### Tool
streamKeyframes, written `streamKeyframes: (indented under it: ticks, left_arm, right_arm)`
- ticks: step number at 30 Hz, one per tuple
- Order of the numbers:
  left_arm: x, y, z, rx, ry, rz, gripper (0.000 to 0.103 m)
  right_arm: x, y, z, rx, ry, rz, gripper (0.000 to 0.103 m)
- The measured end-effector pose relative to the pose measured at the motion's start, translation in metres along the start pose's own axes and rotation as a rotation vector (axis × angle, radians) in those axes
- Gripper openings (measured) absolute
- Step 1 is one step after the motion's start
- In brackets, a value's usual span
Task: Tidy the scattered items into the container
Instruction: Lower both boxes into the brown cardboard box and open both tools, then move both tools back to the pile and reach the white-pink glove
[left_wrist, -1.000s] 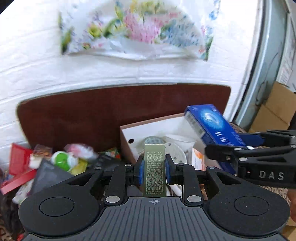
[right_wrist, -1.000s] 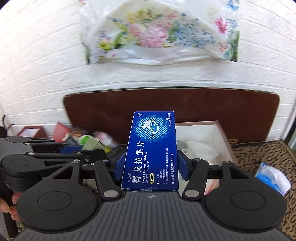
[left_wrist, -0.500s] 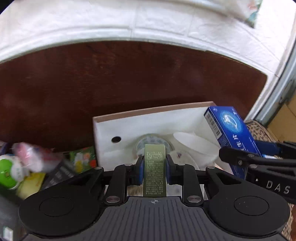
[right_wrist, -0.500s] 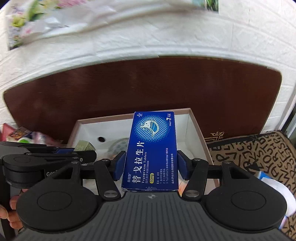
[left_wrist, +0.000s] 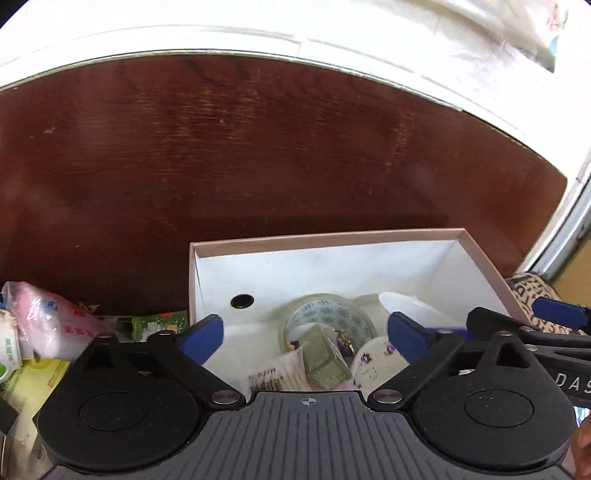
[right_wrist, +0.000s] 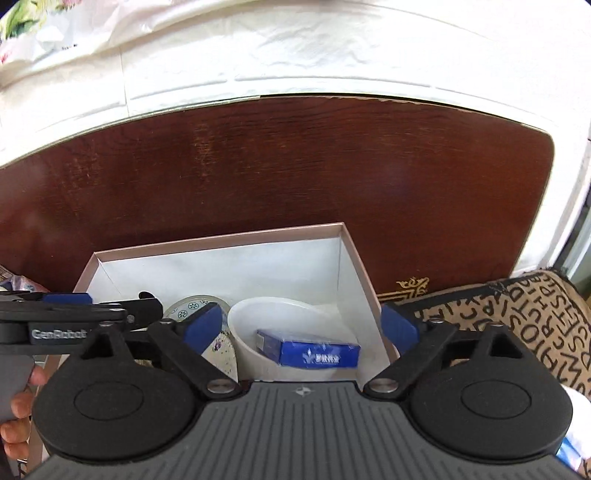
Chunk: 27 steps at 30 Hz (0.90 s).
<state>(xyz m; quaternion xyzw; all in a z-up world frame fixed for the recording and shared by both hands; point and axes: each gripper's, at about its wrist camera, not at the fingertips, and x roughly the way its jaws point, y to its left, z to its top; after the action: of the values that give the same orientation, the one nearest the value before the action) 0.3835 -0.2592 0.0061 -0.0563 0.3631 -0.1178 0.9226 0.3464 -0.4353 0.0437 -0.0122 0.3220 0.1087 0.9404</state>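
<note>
With both sets of jaws swinging apart over the open box and nothing left between them, the olive-green carton lies loose beside the tape roll under the left gripper, and the blue carton sits in the white bowl below the right gripper. So that pair looks delivered, and the box already holds a floral dish and a paper packet too. A heap of packets is piled just left of the box, so I judge the tidying unfinished.
</note>
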Motion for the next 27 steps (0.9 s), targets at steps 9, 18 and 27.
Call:
streamKeyframes:
  ticks: [9, 18, 27]
  left_arm:
    - [-0.044, -0.011, -0.009, 0.081, -0.020, 0.009, 0.103]
    - [-0.114, 0.002, -0.029, 0.053, -0.056, -0.042, 0.103]
    - [-0.209, 0.049, -0.106, 0.022, -0.069, -0.044, 0.103]
  right_arm:
    - [-0.029, -0.006, -0.015, 0.101, 0.105, 0.028, 0.102]
    - [-0.094, 0.008, -0.030, 0.180, 0.080, 0.067, 0.103]
    - [-0.191, 0.076, -0.085, 0.079, -0.091, 0.087, 0.103]
